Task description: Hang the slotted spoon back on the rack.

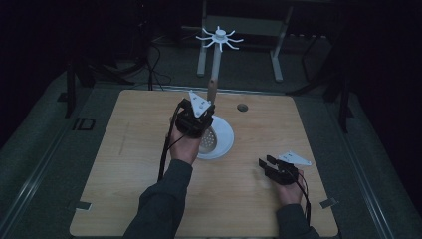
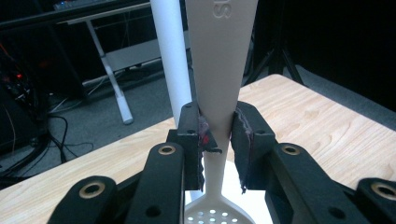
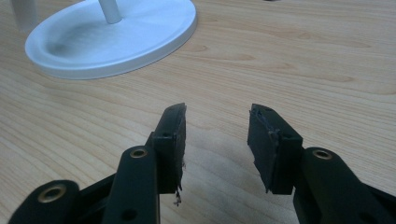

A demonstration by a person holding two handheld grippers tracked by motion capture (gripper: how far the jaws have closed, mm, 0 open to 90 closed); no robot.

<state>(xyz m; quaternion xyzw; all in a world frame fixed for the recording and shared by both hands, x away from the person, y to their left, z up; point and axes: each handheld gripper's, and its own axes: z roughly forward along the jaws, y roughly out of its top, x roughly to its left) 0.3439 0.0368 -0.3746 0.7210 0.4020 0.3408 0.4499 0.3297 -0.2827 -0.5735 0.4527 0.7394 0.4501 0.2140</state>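
The slotted spoon [image 2: 219, 93] stands upright over the white round stand base [image 1: 226, 137], its handle pinched between the jaws of the left gripper [image 2: 218, 135], beside the stand's white pole [image 2: 170, 51]. The right gripper [image 3: 217, 135] rests near the wooden desk [image 1: 124, 149], jaws wide apart and holding nothing.

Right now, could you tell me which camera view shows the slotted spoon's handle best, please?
The left gripper view: the slotted spoon has its white handle upright, clamped between the left tongs, with the perforated bowl below. The high view shows the spoon mostly hidden behind the hand, over the white stand base. The right gripper view shows the base instead.
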